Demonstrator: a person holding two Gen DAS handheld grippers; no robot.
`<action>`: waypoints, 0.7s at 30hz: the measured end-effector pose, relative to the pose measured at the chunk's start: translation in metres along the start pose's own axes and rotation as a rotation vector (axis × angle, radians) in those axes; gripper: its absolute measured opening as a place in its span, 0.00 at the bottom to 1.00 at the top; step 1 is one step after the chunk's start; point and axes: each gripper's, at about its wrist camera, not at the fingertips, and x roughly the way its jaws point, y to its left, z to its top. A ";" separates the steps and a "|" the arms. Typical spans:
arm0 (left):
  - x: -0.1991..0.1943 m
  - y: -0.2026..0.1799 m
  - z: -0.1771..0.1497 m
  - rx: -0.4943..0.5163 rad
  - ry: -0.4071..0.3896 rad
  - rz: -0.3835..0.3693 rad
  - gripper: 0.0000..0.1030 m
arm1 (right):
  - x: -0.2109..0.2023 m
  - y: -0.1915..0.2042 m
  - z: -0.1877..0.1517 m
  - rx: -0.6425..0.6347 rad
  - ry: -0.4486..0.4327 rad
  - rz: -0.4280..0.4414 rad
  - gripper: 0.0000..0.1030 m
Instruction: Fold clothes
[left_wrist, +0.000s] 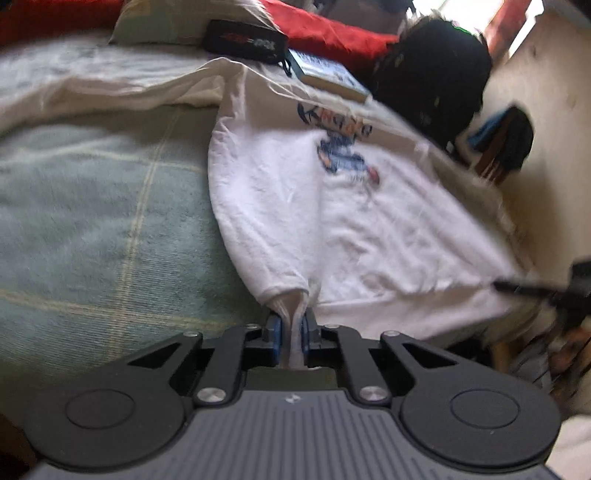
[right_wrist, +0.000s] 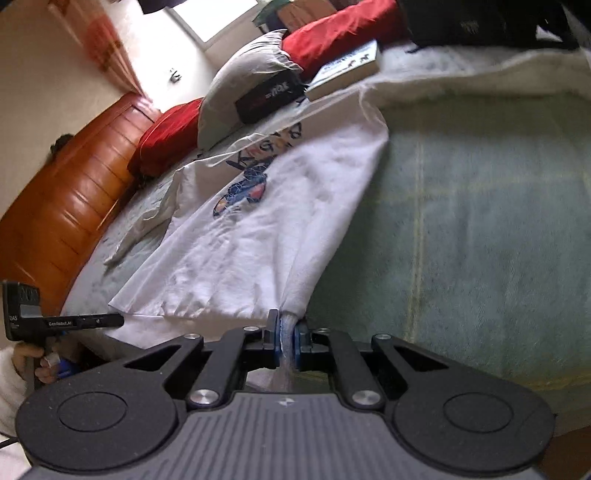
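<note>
White shirt (left_wrist: 332, 221), soft, light and limp, spread print-up on the green blanket (left_wrist: 92, 221), its near hem pinched at both corners by left gripper (left_wrist: 291, 328) and right gripper (right_wrist: 286, 332); best gripped at hems.

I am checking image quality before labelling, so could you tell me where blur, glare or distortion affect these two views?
Left wrist view: motion blur smears the white T-shirt print and the right edge; window overexposed top right. Right wrist view: sharper, but the headboard streaks and the window blows out. Both bend straight lines, fisheye style; each claw, left and right, stays crisp.
</note>
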 end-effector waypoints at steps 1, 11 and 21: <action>-0.001 -0.001 -0.001 0.006 0.003 0.008 0.17 | 0.000 -0.001 0.000 0.000 0.006 -0.006 0.08; -0.010 0.051 0.000 -0.204 -0.070 -0.032 0.32 | 0.013 -0.042 -0.015 0.165 0.064 0.011 0.09; 0.027 -0.004 -0.004 0.133 -0.056 0.191 0.33 | 0.013 -0.030 -0.019 0.125 0.053 -0.046 0.10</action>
